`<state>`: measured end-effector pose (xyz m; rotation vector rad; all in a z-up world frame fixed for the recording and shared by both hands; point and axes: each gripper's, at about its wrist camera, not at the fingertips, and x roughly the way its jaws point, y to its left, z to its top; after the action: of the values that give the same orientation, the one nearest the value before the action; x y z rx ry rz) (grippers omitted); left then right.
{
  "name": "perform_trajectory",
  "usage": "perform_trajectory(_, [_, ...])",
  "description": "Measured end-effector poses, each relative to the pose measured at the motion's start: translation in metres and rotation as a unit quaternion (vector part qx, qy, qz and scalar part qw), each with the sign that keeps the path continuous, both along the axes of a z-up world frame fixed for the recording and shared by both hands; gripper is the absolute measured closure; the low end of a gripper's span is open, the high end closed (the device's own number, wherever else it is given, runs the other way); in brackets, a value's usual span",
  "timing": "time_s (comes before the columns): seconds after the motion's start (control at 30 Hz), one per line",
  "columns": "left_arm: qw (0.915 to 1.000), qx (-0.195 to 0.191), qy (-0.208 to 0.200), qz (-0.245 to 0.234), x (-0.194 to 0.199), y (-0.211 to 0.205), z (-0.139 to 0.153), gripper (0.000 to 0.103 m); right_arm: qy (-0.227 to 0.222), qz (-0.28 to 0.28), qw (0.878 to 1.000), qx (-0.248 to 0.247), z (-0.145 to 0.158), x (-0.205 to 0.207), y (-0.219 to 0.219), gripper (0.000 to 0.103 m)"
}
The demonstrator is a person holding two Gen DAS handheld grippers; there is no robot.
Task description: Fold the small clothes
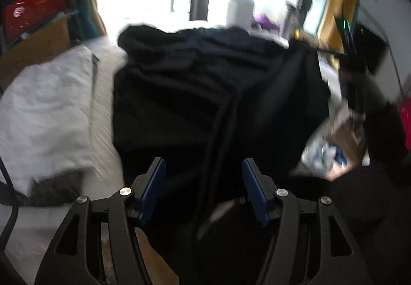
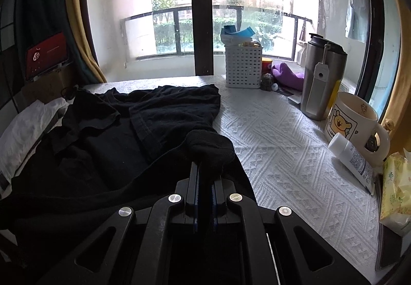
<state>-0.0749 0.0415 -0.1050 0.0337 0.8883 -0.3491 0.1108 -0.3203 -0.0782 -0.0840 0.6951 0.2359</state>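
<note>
A black garment (image 1: 192, 79) lies crumpled on a white textured tablecloth (image 2: 282, 143). In the left wrist view, which is blurred, my left gripper (image 1: 204, 161) is open just above the garment's near part; its blue pads stand well apart and the cloth under them is not pinched. In the right wrist view my right gripper (image 2: 205, 172) is shut on a bunched fold (image 2: 210, 148) at the right edge of the black garment (image 2: 115, 143). A sleeve with a stitched hem lies folded across the middle.
A folded white cloth (image 2: 23, 128) lies left of the garment. At the right stand a white slotted basket (image 2: 242, 66), a steel tumbler (image 2: 321, 79), a bear mug (image 2: 352, 120), a tipped white bottle (image 2: 352, 164) and a tissue pack (image 2: 395, 187). A red box (image 2: 47, 53) sits far left.
</note>
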Motion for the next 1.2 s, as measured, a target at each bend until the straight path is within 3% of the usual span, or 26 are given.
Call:
perform_trajectory(0.13, [0.9994,0.031,0.008,-0.010,-0.010,-0.005,-0.018,0.042,-0.003,-0.003,1.000,0.002,0.005,-0.005,-0.002,0.096])
perform_trajectory(0.17, [0.9992,0.038,0.000,-0.008,-0.012,-0.004,-0.019,0.056,-0.004,-0.004,1.000,0.002,0.007,-0.008,-0.003,0.096])
perform_trajectory(0.2, [0.9991,0.041,-0.003,-0.004,-0.013,-0.002,-0.019,0.079,-0.007,-0.004,1.000,0.003,0.009,-0.011,-0.004,0.096])
perform_trajectory(0.27, [0.9988,0.043,-0.011,0.019,-0.011,0.008,-0.016,0.095,-0.012,-0.005,1.000,0.004,0.013,-0.016,-0.005,0.096])
perform_trajectory(0.47, [0.9949,0.029,-0.081,0.052,-0.017,0.021,0.020,0.099,-0.035,-0.011,0.999,0.005,0.032,-0.037,-0.014,0.096])
perform_trajectory(0.7, [0.9902,0.029,-0.123,0.059,-0.014,0.018,0.044,0.099,-0.059,-0.015,0.998,0.005,0.052,-0.055,-0.021,0.096])
perform_trajectory(0.93, [0.9745,0.061,-0.196,0.091,0.004,0.014,0.070,0.100,-0.090,-0.023,0.996,0.010,0.073,-0.062,-0.027,0.096])
perform_trajectory(1.2, [0.9645,0.057,-0.239,0.098,0.035,0.014,0.101,0.100,-0.112,-0.036,0.993,0.009,0.091,-0.053,-0.032,0.096])
